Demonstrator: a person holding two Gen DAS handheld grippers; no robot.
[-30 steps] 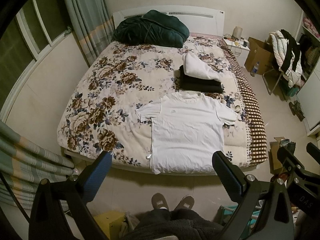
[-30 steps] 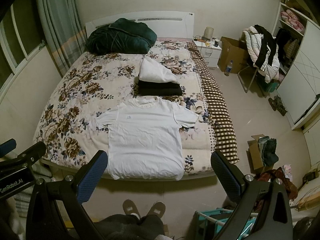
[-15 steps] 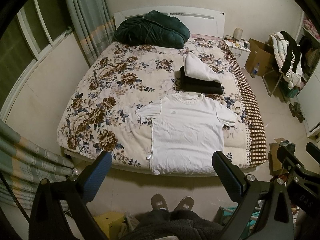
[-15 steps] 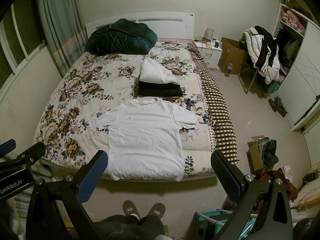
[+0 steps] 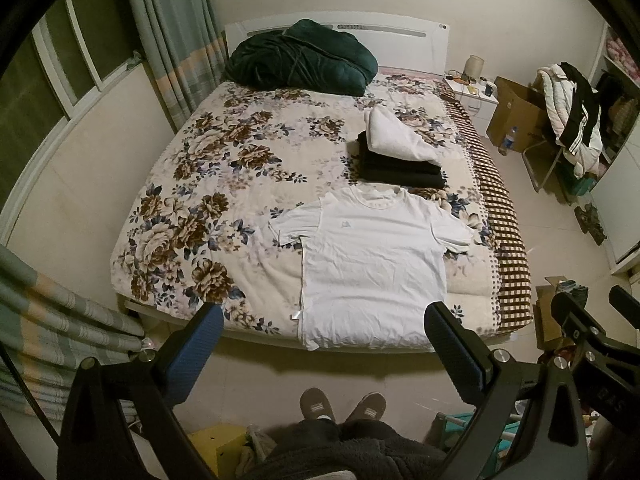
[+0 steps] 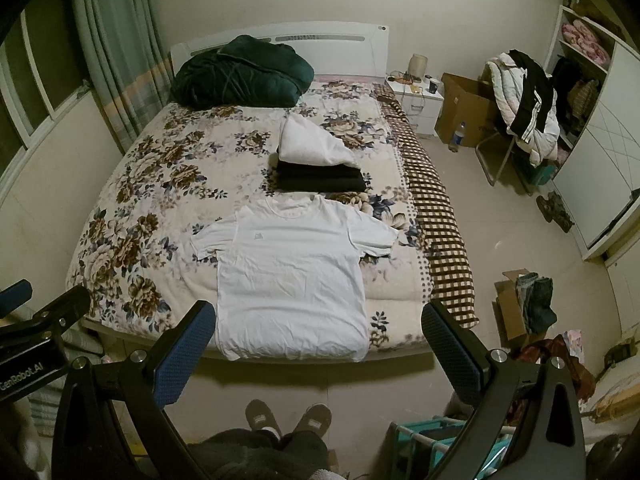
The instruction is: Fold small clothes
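A floral-covered bed (image 6: 160, 184) fills the room. A white T-shirt (image 6: 288, 276) lies flat at its near edge, a folded stack (image 6: 316, 160) just beyond. The left gripper (image 5: 324, 344) and right gripper (image 6: 320, 344) hover nearer, jaws apart, empty.

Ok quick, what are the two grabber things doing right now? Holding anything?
Left gripper: open, fingers wide apart, holding nothing.
Right gripper: open, fingers wide apart, holding nothing.
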